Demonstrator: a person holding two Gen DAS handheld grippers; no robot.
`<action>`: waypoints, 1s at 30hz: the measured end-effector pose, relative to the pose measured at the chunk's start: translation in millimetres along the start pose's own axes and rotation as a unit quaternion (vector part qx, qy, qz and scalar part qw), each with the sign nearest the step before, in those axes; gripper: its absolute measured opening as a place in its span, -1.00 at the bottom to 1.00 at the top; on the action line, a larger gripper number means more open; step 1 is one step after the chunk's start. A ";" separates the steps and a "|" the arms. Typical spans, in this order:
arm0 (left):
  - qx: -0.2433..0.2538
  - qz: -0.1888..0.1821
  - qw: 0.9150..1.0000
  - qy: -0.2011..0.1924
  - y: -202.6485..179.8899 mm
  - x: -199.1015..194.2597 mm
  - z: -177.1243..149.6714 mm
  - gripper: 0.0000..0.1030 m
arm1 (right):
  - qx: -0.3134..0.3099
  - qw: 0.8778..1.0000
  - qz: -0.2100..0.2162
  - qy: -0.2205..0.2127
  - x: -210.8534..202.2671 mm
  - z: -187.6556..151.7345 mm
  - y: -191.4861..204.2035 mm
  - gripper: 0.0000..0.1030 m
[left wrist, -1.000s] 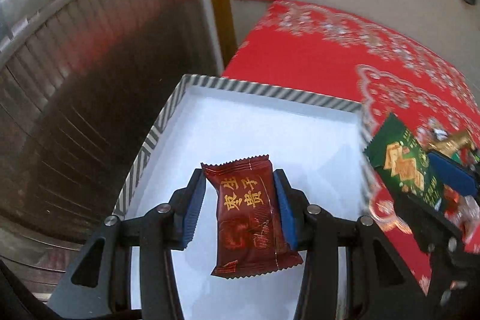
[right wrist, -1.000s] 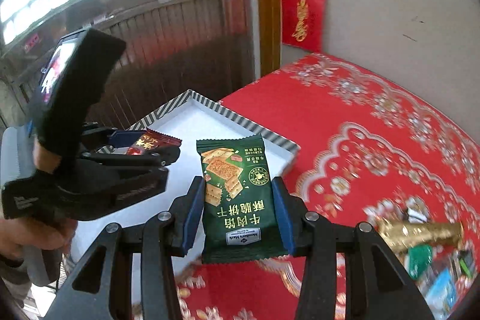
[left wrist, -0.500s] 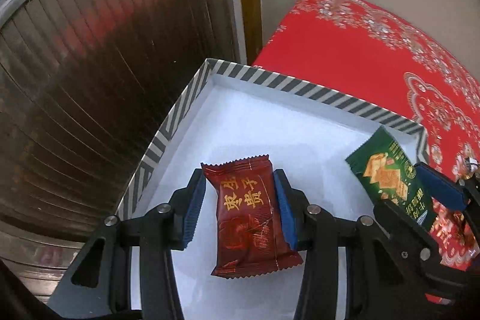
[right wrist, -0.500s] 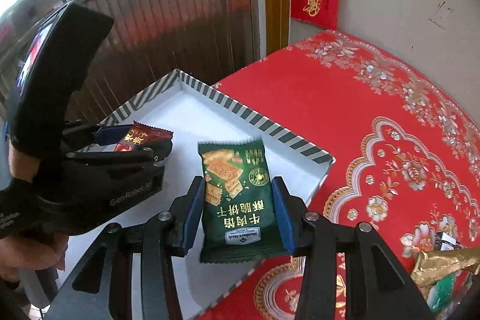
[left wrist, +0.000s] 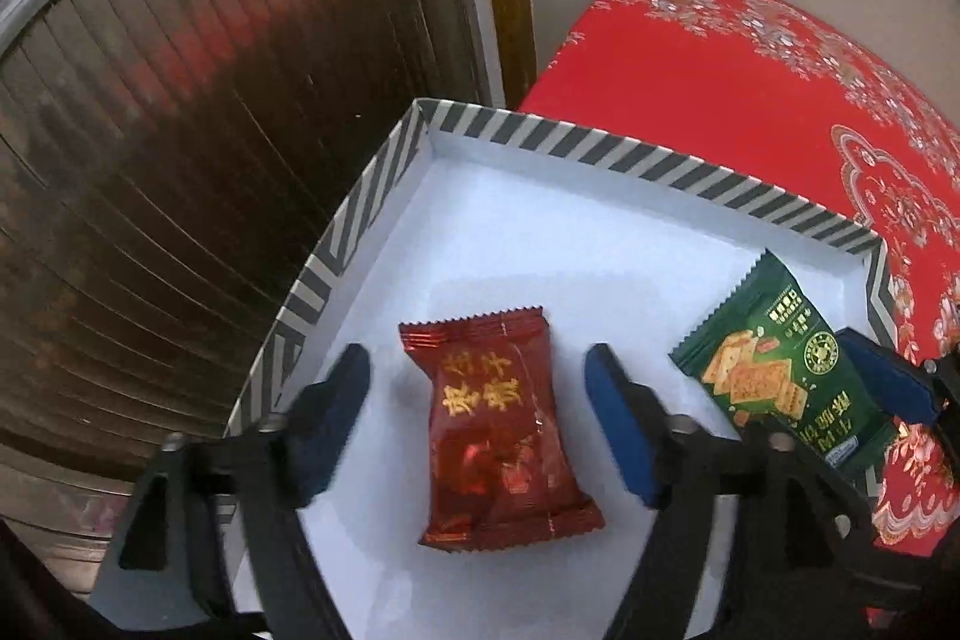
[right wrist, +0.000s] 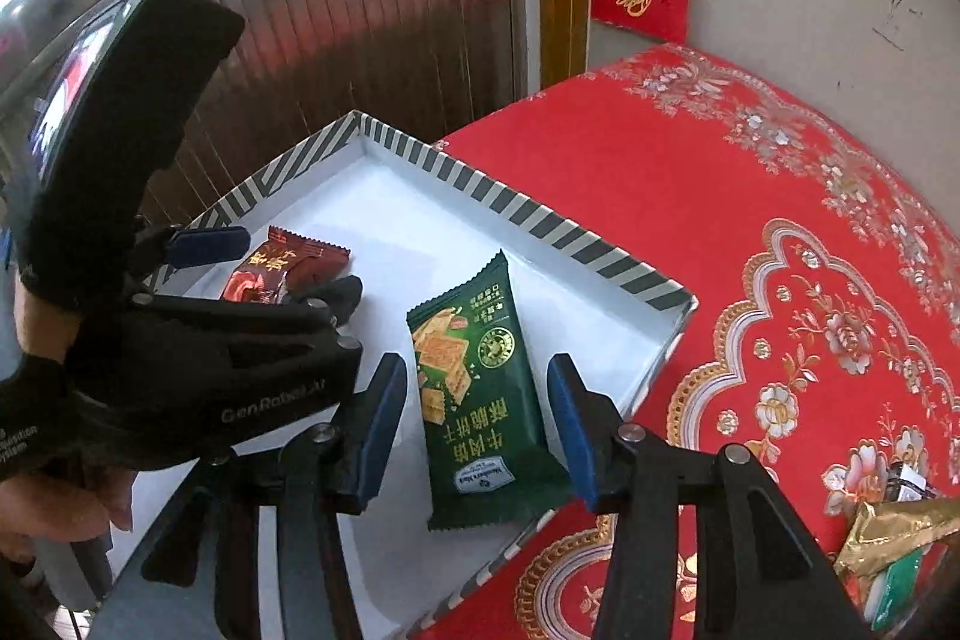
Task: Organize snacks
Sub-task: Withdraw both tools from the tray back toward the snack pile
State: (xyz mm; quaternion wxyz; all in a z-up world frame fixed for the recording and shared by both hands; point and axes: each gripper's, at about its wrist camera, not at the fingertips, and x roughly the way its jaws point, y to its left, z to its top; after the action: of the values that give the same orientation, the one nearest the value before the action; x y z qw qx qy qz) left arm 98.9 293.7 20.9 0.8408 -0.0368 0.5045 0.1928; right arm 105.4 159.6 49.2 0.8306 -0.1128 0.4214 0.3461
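Both sets of jaws are opening, pads clear of their packets: the left gripper (left wrist: 474,418) around the red snack packet (left wrist: 501,430), the right gripper (right wrist: 477,418) around the green cracker packet (right wrist: 480,388), both inside the striped box (right wrist: 528,214). Lift straight out (don't snag wrappers). More snacks (right wrist: 894,538) beyond the box's right corner are cut off.

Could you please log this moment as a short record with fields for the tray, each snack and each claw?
tray: striped-rim box, white inside, on red tablecloth
red snack: lying in tray, between left claw pads, untouched
left claw: opening, pads clear of packet
green snack: lying in tray
right claw: opening, gaps both sides of packet
remaining: gold wrapper on cloth
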 end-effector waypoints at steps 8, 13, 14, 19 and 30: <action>-0.001 -0.004 1.000 -0.023 2.7 -28.6 -10.6 0.57 | 0.016 0.998 0.014 -0.060 -55.3 -11.4 0.4 0.11; 0.007 -0.027 0.998 -0.052 -5.1 -63.6 -23.0 0.61 | 0.041 0.996 0.013 -0.080 -89.5 -37.2 -12.0 0.17; 0.009 -0.036 0.998 -0.059 -7.9 -71.8 -26.3 0.62 | 0.044 0.996 0.008 -0.082 -95.0 -42.9 -15.5 0.17; 0.034 -0.084 0.993 -0.079 -35.4 -105.6 -42.7 0.70 | 0.064 0.994 -0.028 -0.088 -126.6 -77.8 -43.3 0.17; 0.093 -0.144 0.983 -0.067 -118.5 -135.4 -79.4 0.71 | 0.138 0.981 -0.108 -0.079 -186.1 -161.5 -118.7 0.25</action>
State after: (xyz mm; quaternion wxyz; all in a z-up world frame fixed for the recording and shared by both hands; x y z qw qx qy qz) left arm 19.1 125.0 83.2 0.8913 -0.0176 0.4523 0.0242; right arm 9.1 -94.3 81.6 0.9014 -0.0138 0.3835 0.2007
